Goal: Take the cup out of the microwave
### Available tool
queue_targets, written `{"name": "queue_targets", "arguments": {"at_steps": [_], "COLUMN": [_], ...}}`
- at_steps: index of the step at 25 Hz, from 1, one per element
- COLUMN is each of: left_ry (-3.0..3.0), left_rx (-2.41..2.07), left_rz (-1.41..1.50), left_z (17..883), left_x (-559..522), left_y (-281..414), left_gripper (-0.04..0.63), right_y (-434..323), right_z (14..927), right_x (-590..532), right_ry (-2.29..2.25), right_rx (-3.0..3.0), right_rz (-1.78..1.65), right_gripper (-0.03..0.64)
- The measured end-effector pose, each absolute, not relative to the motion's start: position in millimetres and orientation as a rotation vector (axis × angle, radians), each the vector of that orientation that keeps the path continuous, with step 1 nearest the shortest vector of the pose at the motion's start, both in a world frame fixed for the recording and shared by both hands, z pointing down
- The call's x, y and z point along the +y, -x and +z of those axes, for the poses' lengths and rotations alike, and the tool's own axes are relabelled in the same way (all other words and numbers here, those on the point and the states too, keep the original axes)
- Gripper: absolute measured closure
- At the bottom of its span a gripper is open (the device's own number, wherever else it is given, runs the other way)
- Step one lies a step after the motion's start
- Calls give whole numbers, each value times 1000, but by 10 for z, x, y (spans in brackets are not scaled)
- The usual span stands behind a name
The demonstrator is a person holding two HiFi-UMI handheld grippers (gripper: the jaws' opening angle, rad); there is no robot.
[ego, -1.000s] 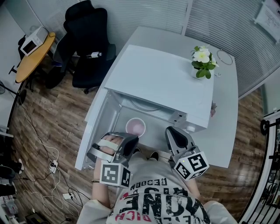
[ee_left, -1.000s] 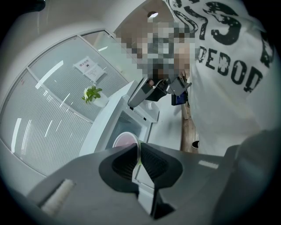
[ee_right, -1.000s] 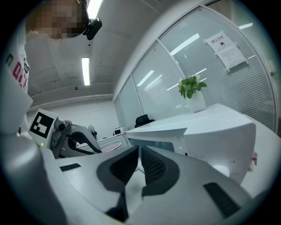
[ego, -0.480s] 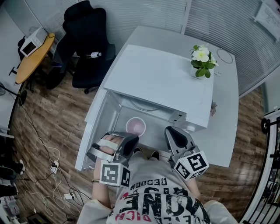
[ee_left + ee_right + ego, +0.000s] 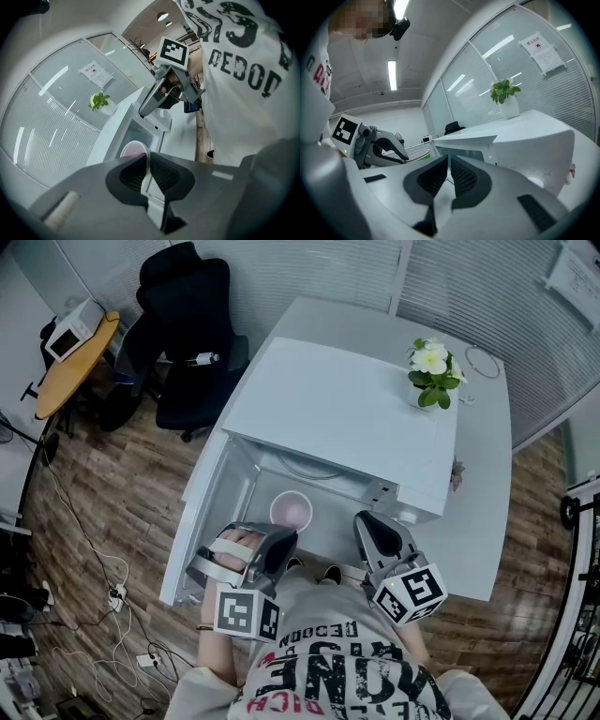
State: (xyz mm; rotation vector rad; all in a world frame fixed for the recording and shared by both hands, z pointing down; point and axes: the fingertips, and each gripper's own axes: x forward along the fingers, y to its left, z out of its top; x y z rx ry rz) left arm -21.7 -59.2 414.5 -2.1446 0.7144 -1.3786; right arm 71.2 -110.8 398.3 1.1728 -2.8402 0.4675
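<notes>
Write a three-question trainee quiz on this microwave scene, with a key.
1. True or false: the door of the microwave stands open.
2. The cup is: A) gripped at its rim by the left gripper; B) standing free on the table; C) lying on its side.
3. What colour is the cup's inside?
Key: 1 true; 2 A; 3 pink.
</notes>
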Motion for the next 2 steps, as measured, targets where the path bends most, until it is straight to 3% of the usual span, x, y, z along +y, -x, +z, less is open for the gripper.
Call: {"name": "queue_targets", "arguments": {"at_steps": [2], "left_ry": [2142], "left_rx": [724], "left_rz": [-1377], "left_z": [4150], "left_x": [-611], "left_y": [222], "left_gripper": [558], "right_y": [-711], "right_z": [3979], "right_x": [-1114], "right_ry": [-1169], "right_rx": [-2841], "right_rz": [467], "right_gripper": [586]}}
